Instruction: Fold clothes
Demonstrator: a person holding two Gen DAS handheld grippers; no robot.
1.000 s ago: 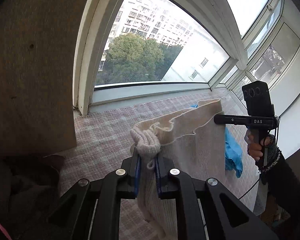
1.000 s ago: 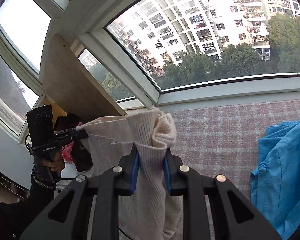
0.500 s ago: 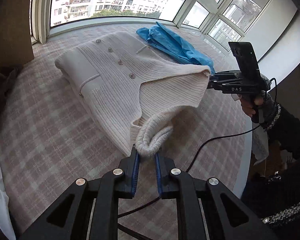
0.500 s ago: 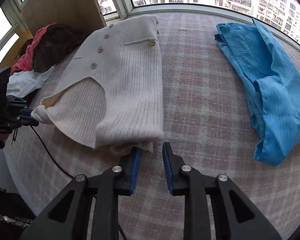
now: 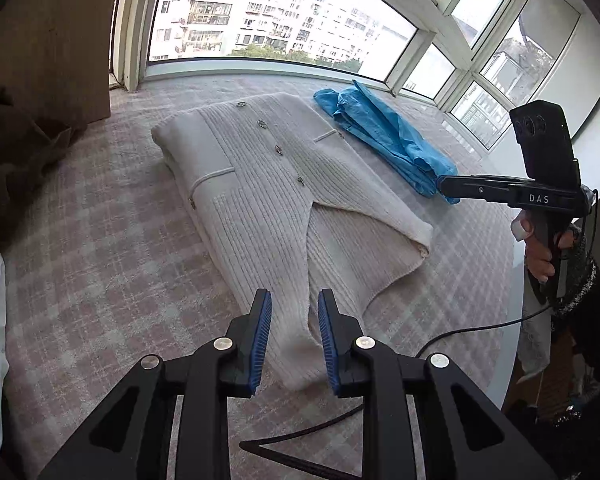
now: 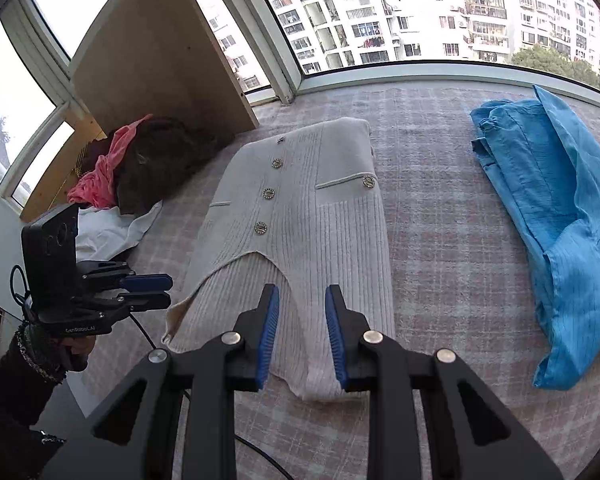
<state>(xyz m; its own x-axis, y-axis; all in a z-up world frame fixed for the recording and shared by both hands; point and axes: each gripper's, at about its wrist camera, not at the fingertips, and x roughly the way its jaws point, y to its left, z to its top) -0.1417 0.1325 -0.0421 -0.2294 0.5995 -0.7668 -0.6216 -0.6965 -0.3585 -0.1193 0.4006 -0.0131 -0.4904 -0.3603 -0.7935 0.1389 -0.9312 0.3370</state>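
A cream ribbed knit cardigan [image 5: 268,188] with metal buttons lies flat on the pink checked table cover, button side up; it also shows in the right wrist view [image 6: 300,216]. My left gripper [image 5: 294,334] is open and empty, hovering over the cardigan's near left corner. My right gripper [image 6: 302,330] is open and empty over its near right corner. Each gripper shows in the other's view: the right one [image 5: 452,186] and the left one [image 6: 156,292]. Neither holds cloth.
A blue garment [image 6: 556,208] lies folded to the right of the cardigan, also in the left wrist view [image 5: 384,136]. A heap of dark, pink and white clothes [image 6: 128,172] sits at the left by a wooden board [image 6: 156,68]. Windows line the far edge. A black cable [image 5: 460,332] trails off the near edge.
Both grippers held the cardigan up by its shoulders, lowered it onto the table, then opened and let go. The cardigan now lies flat.
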